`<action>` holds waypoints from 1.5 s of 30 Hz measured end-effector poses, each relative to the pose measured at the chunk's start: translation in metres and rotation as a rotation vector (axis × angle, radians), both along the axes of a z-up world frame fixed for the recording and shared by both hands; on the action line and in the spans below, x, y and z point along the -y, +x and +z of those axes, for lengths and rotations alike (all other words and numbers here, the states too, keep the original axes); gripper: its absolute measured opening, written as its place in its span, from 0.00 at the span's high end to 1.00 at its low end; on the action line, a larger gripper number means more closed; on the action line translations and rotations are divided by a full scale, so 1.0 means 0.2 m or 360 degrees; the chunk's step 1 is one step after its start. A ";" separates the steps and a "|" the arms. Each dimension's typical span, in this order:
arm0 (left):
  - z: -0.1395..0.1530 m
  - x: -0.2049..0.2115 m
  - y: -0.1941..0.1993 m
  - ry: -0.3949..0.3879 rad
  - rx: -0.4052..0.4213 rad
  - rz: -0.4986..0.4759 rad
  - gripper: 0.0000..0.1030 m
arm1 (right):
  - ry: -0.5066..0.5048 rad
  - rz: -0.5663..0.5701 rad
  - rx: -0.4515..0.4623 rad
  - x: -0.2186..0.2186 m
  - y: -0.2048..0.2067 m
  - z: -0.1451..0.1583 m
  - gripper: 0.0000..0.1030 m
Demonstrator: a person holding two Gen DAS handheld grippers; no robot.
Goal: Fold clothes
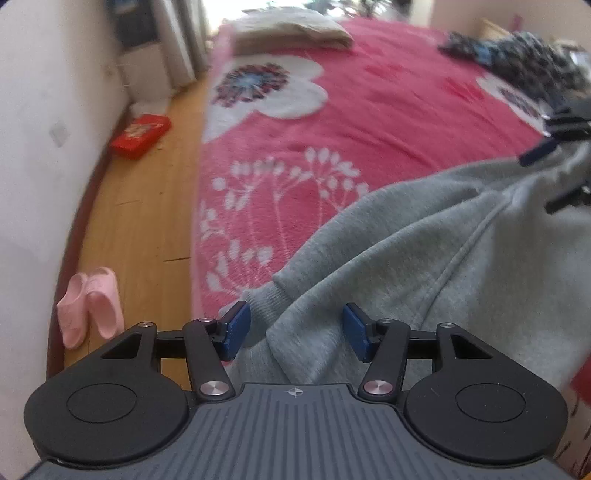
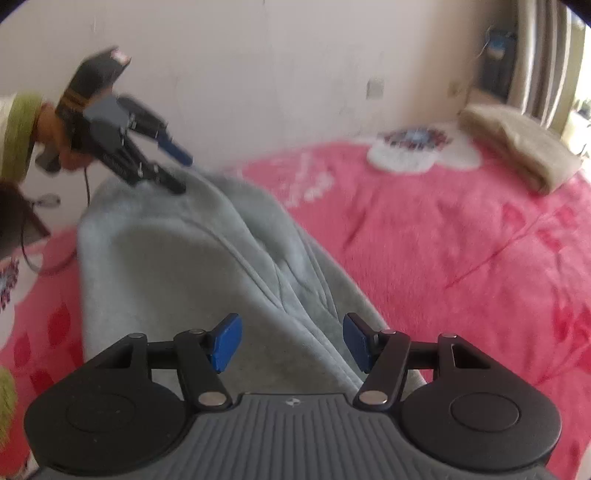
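Note:
A grey sweatshirt (image 1: pixel 424 240) lies on the pink flowered blanket (image 1: pixel 369 122) of a bed. My left gripper (image 1: pixel 295 332) is open, its blue pads on either side of a bunched part of the grey fabric near a ribbed cuff (image 1: pixel 266 299). My right gripper (image 2: pixel 291 338) is open, its blue pads on either side of a seamed fold of the same sweatshirt (image 2: pixel 207 266). The left gripper shows in the right wrist view (image 2: pixel 177 170) at the garment's far end. The right gripper shows at the right edge of the left wrist view (image 1: pixel 554 173).
A folded beige garment (image 1: pixel 295 29) lies at the far end of the bed, also in the right wrist view (image 2: pixel 517 144). A dark patterned pile of clothes (image 1: pixel 517 55) lies at the far right. On the wooden floor left of the bed are pink slippers (image 1: pixel 90 306) and a red box (image 1: pixel 142 134).

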State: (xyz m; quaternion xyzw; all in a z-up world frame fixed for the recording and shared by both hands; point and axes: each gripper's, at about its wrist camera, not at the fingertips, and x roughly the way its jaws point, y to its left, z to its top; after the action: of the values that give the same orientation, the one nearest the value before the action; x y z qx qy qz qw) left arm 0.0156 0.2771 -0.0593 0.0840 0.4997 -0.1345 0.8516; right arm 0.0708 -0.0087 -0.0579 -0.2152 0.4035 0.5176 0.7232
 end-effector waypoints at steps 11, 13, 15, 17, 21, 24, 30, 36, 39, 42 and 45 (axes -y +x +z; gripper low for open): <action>0.02 0.11 -0.06 0.0132 0.0022 -0.0158 0.68 | -0.0036 -0.0067 -0.0018 0.07 -0.05 -0.10 0.88; 0.03 0.13 -0.09 0.0149 0.0084 -0.0138 0.88 | -0.0012 -0.0092 0.0053 0.09 -0.09 -0.07 0.91; 0.06 0.15 -0.13 0.0172 0.0166 -0.0109 0.95 | 0.0012 -0.0118 0.0132 0.11 -0.14 -0.02 0.92; 0.11 0.15 -0.16 0.0174 0.0241 -0.0066 0.98 | 0.0039 -0.0144 0.0194 0.14 -0.18 0.04 0.92; 0.26 0.16 -0.20 0.0181 0.0370 -0.0042 0.99 | 0.0084 -0.0169 0.0306 0.19 -0.22 0.15 0.93; 0.30 0.17 -0.15 0.0207 0.0403 -0.0053 0.99 | 0.0101 -0.0192 0.0349 0.20 -0.20 0.19 0.93; 0.15 0.19 -0.02 0.0288 0.0348 -0.0052 0.99 | 0.0059 -0.0237 0.0317 0.14 -0.07 0.09 0.93; 0.02 0.21 0.05 0.0336 0.0298 -0.0042 0.99 | 0.0004 -0.0283 0.0257 0.11 0.01 -0.06 0.93; -0.06 0.25 0.04 0.0436 0.0269 -0.0101 0.97 | -0.0067 -0.0302 0.0244 0.10 0.02 -0.17 0.83; -0.09 0.31 0.03 0.0536 0.0279 -0.0140 0.96 | -0.0041 -0.0416 0.0241 0.18 0.04 -0.15 0.59; -0.06 0.31 0.03 0.0562 0.0281 -0.0093 0.78 | -0.0002 -0.0542 0.0230 0.30 0.04 -0.09 0.51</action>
State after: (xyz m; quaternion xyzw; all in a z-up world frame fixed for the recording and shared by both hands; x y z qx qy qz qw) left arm 0.0222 0.2143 -0.0706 0.2581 0.4361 -0.0615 0.8599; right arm 0.0789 -0.0688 -0.0767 -0.1809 0.3813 0.3705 0.8274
